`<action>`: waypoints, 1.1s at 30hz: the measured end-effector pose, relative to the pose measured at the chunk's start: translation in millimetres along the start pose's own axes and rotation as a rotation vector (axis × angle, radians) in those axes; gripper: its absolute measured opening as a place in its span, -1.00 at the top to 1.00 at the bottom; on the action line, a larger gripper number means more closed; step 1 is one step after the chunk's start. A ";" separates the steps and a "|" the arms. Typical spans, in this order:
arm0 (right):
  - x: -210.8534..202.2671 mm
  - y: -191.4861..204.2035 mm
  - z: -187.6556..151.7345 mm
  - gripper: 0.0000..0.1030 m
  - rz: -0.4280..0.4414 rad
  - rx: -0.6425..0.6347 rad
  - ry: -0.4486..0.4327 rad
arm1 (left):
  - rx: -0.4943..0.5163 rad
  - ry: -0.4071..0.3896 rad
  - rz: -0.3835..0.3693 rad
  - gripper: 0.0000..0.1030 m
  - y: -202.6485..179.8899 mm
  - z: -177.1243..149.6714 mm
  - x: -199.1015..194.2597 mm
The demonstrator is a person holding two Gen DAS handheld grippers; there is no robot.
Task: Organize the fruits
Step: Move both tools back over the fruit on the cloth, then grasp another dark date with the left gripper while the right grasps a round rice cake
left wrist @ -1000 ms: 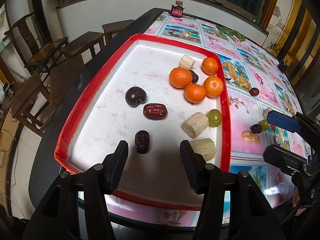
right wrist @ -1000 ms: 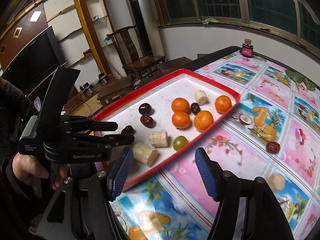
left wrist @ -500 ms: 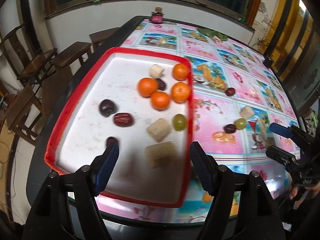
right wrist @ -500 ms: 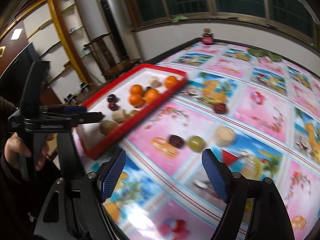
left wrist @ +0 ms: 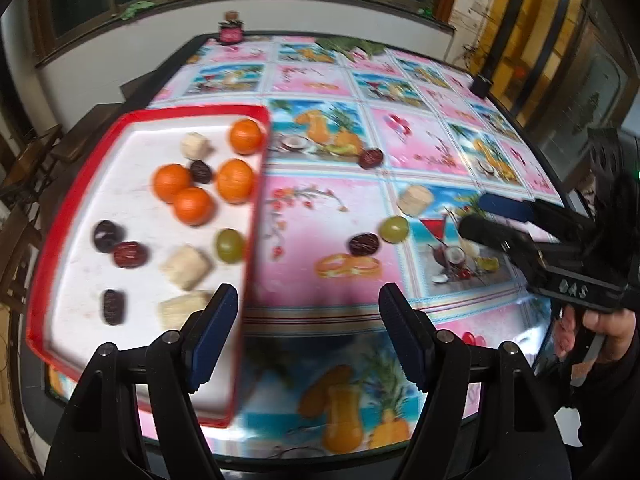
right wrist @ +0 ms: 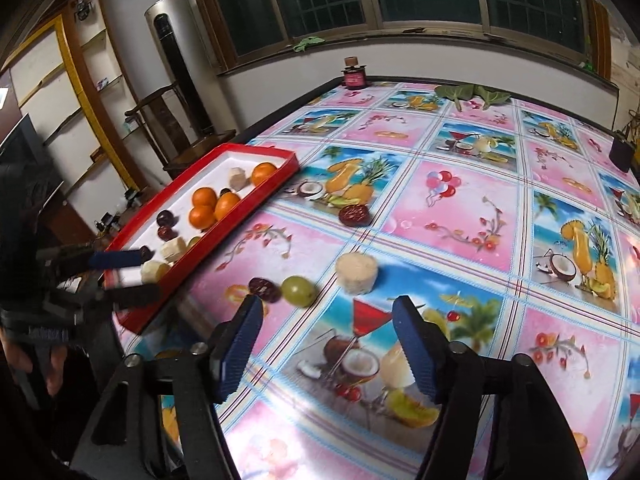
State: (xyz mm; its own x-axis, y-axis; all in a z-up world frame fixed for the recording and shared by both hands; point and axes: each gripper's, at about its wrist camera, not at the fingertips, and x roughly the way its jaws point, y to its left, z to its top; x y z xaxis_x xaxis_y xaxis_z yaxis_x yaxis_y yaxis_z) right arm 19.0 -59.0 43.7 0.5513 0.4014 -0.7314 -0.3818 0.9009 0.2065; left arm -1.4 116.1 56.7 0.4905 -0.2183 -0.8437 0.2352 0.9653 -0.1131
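Note:
A red tray (left wrist: 60, 216) (right wrist: 276, 156) at the table's left holds several oranges (left wrist: 192, 204), dark dates, a green grape (left wrist: 230, 245) and pale sugarcane chunks. Loose on the tablecloth lie a dark date (left wrist: 363, 244) (right wrist: 262, 288), a green grape (left wrist: 394, 229) (right wrist: 298, 290), a pale sugarcane chunk (left wrist: 414, 200) (right wrist: 356, 273) and a farther date (left wrist: 370, 158) (right wrist: 354, 215). My left gripper (left wrist: 308, 332) is open and empty above the tray's right rim. My right gripper (right wrist: 328, 344) is open and empty just short of the loose grape and chunk.
A small dark jar (right wrist: 354, 76) stands at the table's far edge, green leaves (right wrist: 472, 94) beside it. A black object (right wrist: 622, 152) sits at the far right edge. Chairs (right wrist: 176, 120) and shelves stand left of the table.
Both grippers have swung right, away from the tray toward the loose fruit on the tablecloth. My right gripper has come closer to the grape, date and chunk. Both stay open.

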 end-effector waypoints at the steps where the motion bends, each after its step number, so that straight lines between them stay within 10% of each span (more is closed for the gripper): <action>1: 1.4 -1.3 0.9 -0.19 -0.002 0.007 0.000 | 0.005 0.007 -0.004 -0.41 -3.3 0.0 2.9; 18: 26.8 -15.2 10.3 0.07 -0.019 0.041 0.022 | 0.006 0.054 -0.042 -0.40 -22.1 15.7 52.7; 33: 63.2 -22.9 16.3 0.12 -0.023 0.066 0.061 | 0.038 0.056 -0.027 0.45 -31.4 25.8 68.2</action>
State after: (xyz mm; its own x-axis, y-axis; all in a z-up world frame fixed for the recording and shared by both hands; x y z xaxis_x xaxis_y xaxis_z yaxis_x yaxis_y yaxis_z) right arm 74.7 -51.6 3.3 0.5125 0.3713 -0.7743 -0.3187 0.9195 0.2300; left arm 46.4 67.2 16.3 0.4361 -0.2346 -0.8688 0.2795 0.9530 -0.1171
